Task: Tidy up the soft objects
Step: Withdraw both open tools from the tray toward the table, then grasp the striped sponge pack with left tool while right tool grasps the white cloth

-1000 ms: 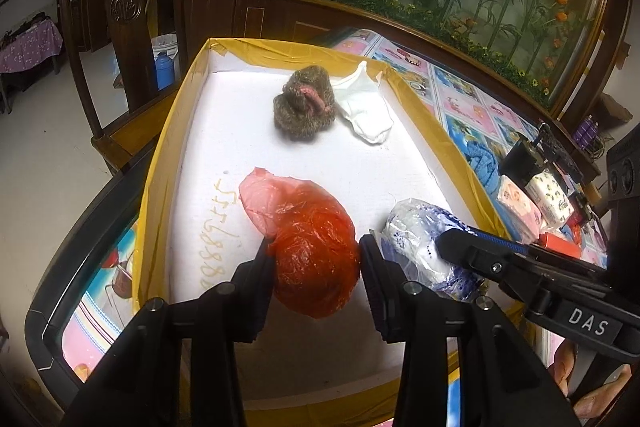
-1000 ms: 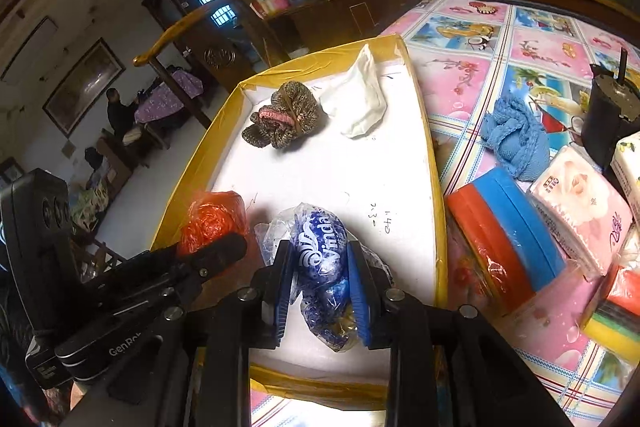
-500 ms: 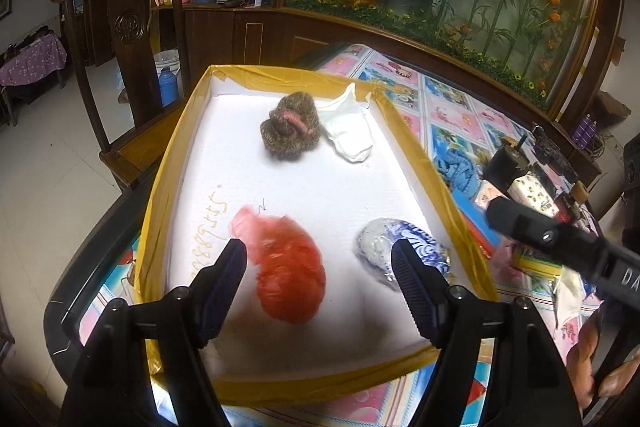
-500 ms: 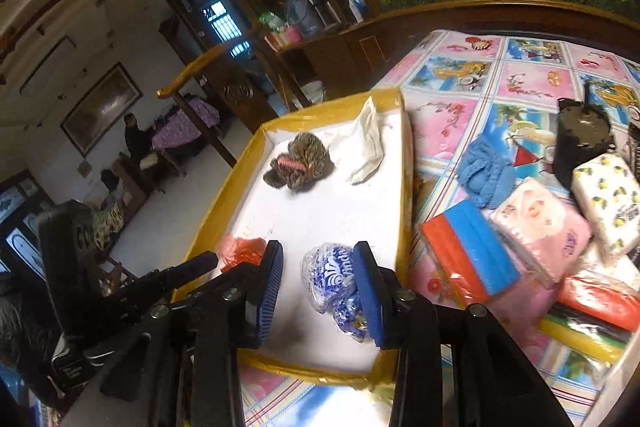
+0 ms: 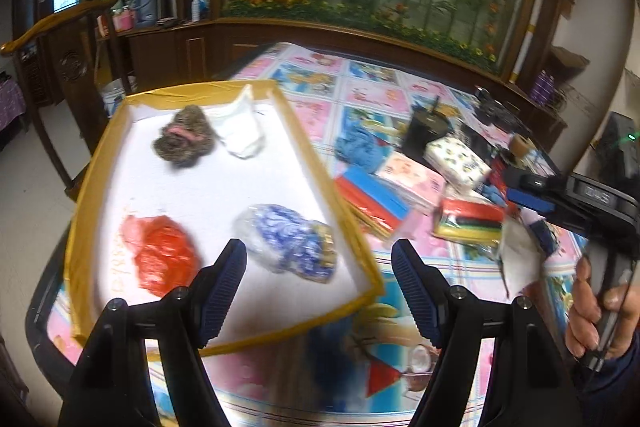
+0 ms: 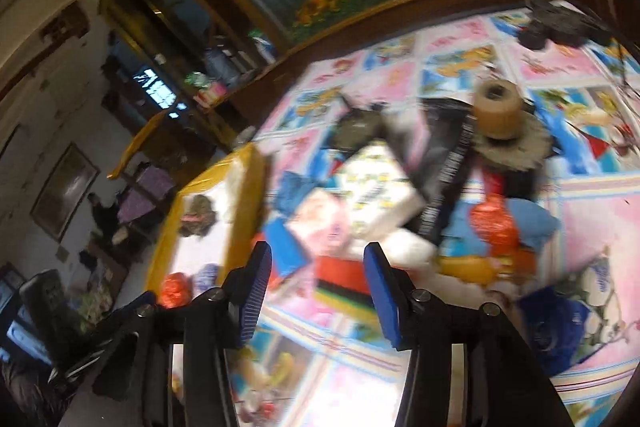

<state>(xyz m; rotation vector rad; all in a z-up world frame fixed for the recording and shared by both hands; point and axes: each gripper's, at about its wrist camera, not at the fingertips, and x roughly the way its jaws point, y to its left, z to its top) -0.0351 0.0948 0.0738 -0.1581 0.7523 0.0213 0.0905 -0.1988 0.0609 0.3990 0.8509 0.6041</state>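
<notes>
In the left wrist view the yellow-rimmed white tray (image 5: 90, 183) holds a red plastic bag (image 5: 164, 259), a blue-and-white bag (image 5: 288, 243), a brown knitted bundle (image 5: 184, 137) and a white cloth (image 5: 240, 127). My left gripper (image 5: 318, 267) hangs open over the tray's near right corner with nothing between its fingers. A hand (image 5: 592, 311) holds my right gripper (image 5: 516, 187) at the far right. In the blurred right wrist view my right gripper (image 6: 318, 279) faces the pile beside the tray (image 6: 244, 211); its jaws are opening and nothing is between them.
On the patterned tablecloth right of the tray lie a blue cloth (image 5: 358, 147), a red-and-blue sponge (image 5: 372, 199), tissue packs (image 6: 376, 191), striped sponges (image 5: 468, 221), a red bag (image 6: 494, 223), a tape roll (image 6: 498, 111) and a dark cup (image 5: 426, 129).
Both grippers opened, letting go of the red bag and the blue-and-white bag, which now lie in the tray. Both pulled back and swung right, the right one towards the pile.
</notes>
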